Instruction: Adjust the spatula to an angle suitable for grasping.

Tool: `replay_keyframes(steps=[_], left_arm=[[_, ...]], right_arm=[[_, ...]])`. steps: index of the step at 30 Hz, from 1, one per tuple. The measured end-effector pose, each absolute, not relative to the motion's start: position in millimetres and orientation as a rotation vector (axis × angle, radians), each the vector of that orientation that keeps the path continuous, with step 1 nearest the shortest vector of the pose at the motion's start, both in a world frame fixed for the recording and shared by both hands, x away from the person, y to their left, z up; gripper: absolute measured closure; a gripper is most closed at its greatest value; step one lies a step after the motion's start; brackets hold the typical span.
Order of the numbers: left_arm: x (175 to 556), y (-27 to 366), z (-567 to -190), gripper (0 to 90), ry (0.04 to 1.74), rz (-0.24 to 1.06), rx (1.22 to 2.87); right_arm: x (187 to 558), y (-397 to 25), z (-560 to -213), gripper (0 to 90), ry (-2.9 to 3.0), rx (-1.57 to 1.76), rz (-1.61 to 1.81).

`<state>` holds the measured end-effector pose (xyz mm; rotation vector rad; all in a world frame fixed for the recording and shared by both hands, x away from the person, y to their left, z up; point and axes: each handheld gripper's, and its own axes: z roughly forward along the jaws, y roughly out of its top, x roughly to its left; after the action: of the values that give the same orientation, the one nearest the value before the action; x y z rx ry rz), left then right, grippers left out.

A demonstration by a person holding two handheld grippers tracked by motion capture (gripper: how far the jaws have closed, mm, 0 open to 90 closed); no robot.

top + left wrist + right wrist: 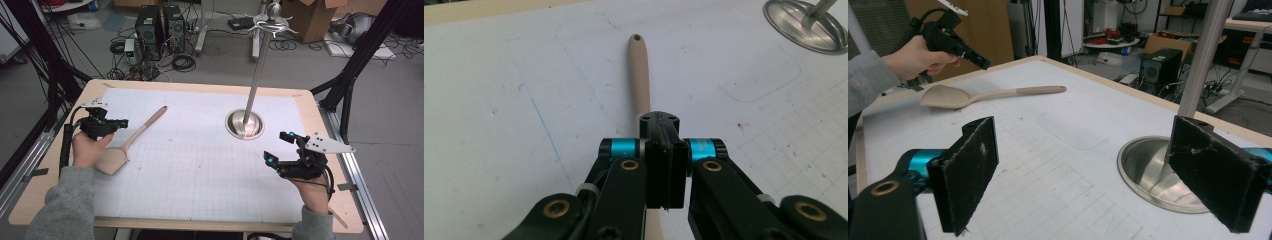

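Spatula [131, 141]: lies flat on the table [200, 170], left of centre in the high view; blade at lower left, handle running to upper right.
Left gripper [120, 123]: I hold it just above the spatula, by the blade end; jaws pressed together, nothing between them.
Key relation: in the left gripper view the handle [639, 75] runs straight ahead from under the jaws, in line with the gripper [665, 150].
Right gripper [280, 147]: jaws wide apart, empty, lower right of the high view, well apart from the spatula.
Nearer hand: left.
Stand [245, 124]: upright pole, round base, right of centre.
Right gripper view: shows the left gripper [979, 61] clear above the blade [945, 96], a gap the high view hides.
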<state>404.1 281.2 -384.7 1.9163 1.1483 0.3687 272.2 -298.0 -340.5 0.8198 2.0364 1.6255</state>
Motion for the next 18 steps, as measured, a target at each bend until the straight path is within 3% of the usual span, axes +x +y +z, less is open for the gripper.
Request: replay_keyframes(steps=[18], left_arm=[[428,273,-413,89.6,1.184,0.363,1.964]], right_arm=[[272,-300,-341,12.9,2.041,0.815,1.637]])
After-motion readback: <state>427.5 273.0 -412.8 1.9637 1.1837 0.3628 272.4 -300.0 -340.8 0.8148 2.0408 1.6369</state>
